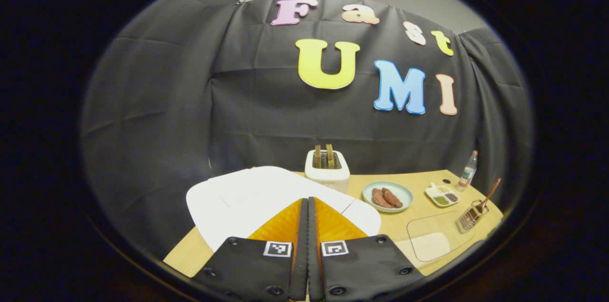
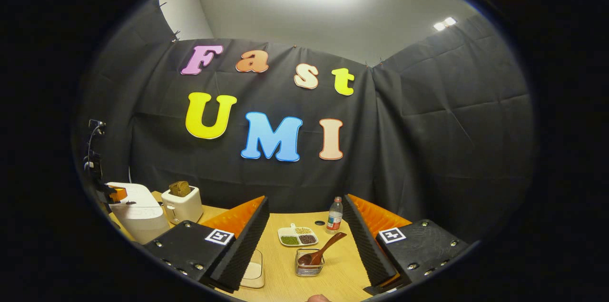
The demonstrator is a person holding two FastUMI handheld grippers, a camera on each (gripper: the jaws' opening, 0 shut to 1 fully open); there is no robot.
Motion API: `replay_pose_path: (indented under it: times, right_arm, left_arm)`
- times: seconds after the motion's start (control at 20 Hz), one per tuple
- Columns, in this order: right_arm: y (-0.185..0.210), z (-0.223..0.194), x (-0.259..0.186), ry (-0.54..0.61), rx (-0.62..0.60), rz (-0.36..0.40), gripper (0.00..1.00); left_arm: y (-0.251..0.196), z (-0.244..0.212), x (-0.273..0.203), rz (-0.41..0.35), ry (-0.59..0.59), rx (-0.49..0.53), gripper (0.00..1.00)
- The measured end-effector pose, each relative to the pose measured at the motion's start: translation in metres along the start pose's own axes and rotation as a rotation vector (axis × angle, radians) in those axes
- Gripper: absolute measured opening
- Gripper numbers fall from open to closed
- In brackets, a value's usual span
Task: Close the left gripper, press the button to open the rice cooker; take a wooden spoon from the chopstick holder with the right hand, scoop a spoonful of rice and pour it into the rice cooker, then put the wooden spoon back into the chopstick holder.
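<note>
open table (image 2: 285,273) before chopstick holder (image 2: 309,264)

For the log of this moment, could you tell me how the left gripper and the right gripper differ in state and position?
The left gripper has its fingers pressed together with nothing between them, while the right gripper stands wide open. The left gripper hangs over the closed white rice cooker; the right gripper faces the wire chopstick holder with the wooden spoon leaning in it. Neither holds anything.

Wooden spoon (image 2: 322,250) in chopstick holder (image 2: 309,265)
</note>
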State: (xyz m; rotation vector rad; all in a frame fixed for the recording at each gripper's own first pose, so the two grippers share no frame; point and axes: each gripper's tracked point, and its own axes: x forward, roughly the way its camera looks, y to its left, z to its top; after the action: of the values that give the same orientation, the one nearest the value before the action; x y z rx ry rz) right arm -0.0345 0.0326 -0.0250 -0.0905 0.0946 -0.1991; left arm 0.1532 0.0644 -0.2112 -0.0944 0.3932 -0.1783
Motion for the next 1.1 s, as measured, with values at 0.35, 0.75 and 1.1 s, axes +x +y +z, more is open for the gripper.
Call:
replay_pose_path:
  times: [0.35,0.75,1.1]
  right_arm:
    - [-0.004,0.002,0.002,-0.001,-0.016,0.000,0.95]
    - [-0.021,0.001,0.007,-0.001,-0.008,0.009,0.95]
    - [-0.036,0.004,0.018,-0.023,0.028,0.039,0.95]
  left_arm:
    - [0.003,-0.030,0.012,0.022,0.060,-0.002,0.07]
    - [0.002,-0.029,0.016,0.043,0.052,-0.029,0.09]
    - [0.010,0.037,0.000,0.137,-0.071,0.029,0.09]
